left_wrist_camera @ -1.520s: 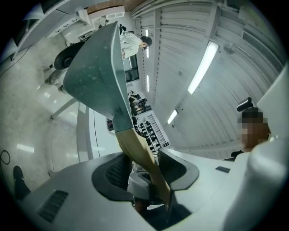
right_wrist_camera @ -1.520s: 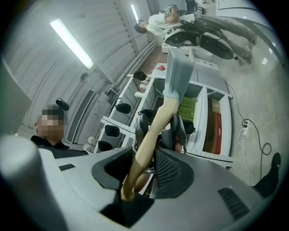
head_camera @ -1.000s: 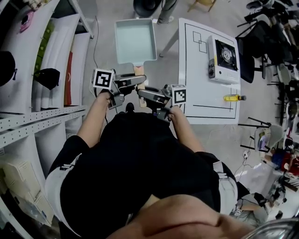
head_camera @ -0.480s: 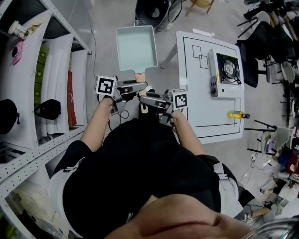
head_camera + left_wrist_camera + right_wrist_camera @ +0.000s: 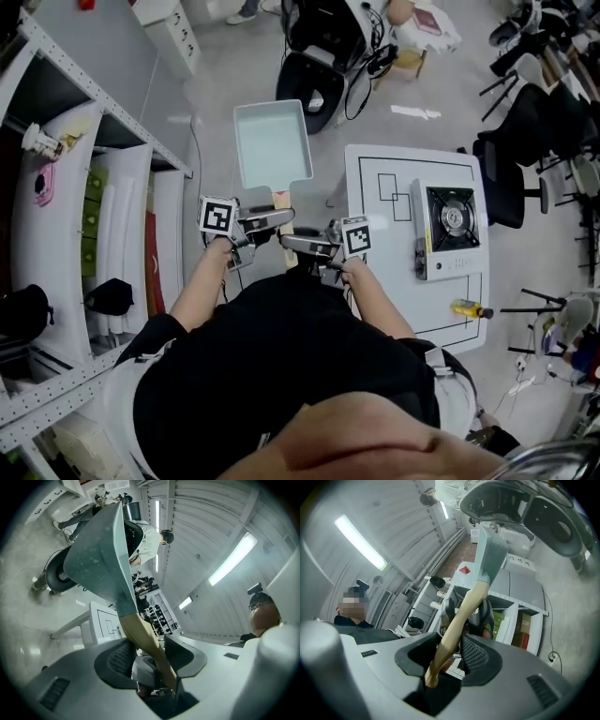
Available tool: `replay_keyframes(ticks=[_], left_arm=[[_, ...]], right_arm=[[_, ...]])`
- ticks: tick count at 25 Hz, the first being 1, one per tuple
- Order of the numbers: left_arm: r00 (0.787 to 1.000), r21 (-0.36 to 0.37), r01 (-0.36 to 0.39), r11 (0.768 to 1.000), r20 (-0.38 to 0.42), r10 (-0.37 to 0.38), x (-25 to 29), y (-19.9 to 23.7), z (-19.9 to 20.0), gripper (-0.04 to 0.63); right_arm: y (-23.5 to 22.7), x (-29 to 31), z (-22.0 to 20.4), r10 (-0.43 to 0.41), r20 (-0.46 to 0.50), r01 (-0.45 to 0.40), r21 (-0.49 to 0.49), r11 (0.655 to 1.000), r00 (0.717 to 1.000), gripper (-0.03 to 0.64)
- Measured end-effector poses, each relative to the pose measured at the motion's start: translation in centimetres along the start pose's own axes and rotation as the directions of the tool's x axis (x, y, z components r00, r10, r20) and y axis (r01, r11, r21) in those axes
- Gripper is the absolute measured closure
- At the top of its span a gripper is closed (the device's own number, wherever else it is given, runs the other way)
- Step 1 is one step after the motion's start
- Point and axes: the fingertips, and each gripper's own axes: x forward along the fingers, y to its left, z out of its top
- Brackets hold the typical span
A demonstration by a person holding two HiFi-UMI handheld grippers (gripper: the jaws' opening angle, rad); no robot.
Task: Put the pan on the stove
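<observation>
Since a second ago your view has swung: the white table (image 5: 375,187) and the stove (image 5: 448,230) on it now sit lower in the head view, and the far corner of the table has come into sight, while your two grippers stay clamped where they were. You are carrying the pan (image 5: 272,142), a pale blue-green rectangular one, in the air over the grey floor (image 5: 216,84), out in front of you and just left of the table's far corner, well apart from the stove. Your left gripper (image 5: 279,217) is clenched on the wooden handle (image 5: 281,200); in the left gripper view the handle (image 5: 140,630) runs up between the jaws to the pan body (image 5: 101,559). Your right gripper (image 5: 291,244) grasps the same handle nearer its free end, and in the right gripper view the handle (image 5: 464,606) lies against the ribbed pad. Both grippers point toward each other across the handle. White shelving (image 5: 122,216) stands on your left, and a small yellow item (image 5: 466,307) lies on the table on your side of the stove.
</observation>
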Motion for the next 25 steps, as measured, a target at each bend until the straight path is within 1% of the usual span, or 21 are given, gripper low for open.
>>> replay_keyframes(ticks=[4, 7, 9, 11, 14, 16, 19, 21, 23, 25], left_arm=[[1.000, 0.007, -0.008, 1.000, 0.003, 0.008, 1.6, 1.1, 3.5, 0.397], [1.000, -0.009, 0.022, 1.000, 0.004, -0.022, 3.1, 1.3, 5.0, 0.397], [1.000, 0.004, 0.012, 1.000, -0.016, -0.012, 3.6, 1.8, 5.9, 0.397], [1.000, -0.003, 0.014, 1.000, -0.025, -0.014, 4.0, 2.3, 6.6, 0.397], [0.999, 0.019, -0.017, 1.000, -0.050, 0.018, 4.2, 3.2, 7.7, 0.397], [0.998, 0.020, 0.000, 1.000, -0.068, 0.001, 4.4, 3.6, 8.4, 0.397], [0.994, 0.021, 0.032, 0.999, -0.107, -0.029, 4.4, 3.5, 10.2, 0.397], [0.988, 0.050, 0.043, 0.998, -0.149, -0.036, 3.9, 3.6, 11.9, 0.397], [0.978, 0.066, 0.064, 0.996, -0.202, -0.050, 4.0, 3.8, 13.6, 0.397], [0.964, 0.073, 0.096, 0.993, -0.256, -0.074, 5.0, 5.0, 15.0, 0.397]], right_arm=[[-0.6, -0.9, 4.0, 0.022, -0.007, -0.022, -0.036, 0.999, 1.000, 0.449], [-1.0, -1.6, 5.8, 0.030, 0.014, -0.029, -0.021, 0.999, 0.999, 0.449], [-1.4, -1.9, 6.8, 0.030, 0.022, -0.029, -0.024, 0.999, 0.999, 0.449], [-1.7, -2.1, 7.7, 0.032, 0.033, -0.031, -0.034, 0.999, 0.999, 0.448], [-2.3, -2.2, 8.9, 0.035, 0.059, -0.032, -0.044, 0.999, 0.998, 0.445], [-2.6, -2.1, 9.8, 0.034, 0.077, -0.030, -0.052, 0.998, 0.996, 0.443], [-2.7, -1.3, 11.5, 0.019, 0.115, -0.011, -0.072, 0.997, 0.993, 0.443], [-2.7, -0.2, 13.1, -0.001, 0.153, 0.014, -0.083, 0.996, 0.988, 0.445], [-3.0, 0.3, 14.7, -0.029, 0.193, 0.047, -0.089, 0.995, 0.981, 0.445], [-4.3, 0.0, 16.5, -0.065, 0.227, 0.089, -0.096, 0.991, 0.972, 0.446]])
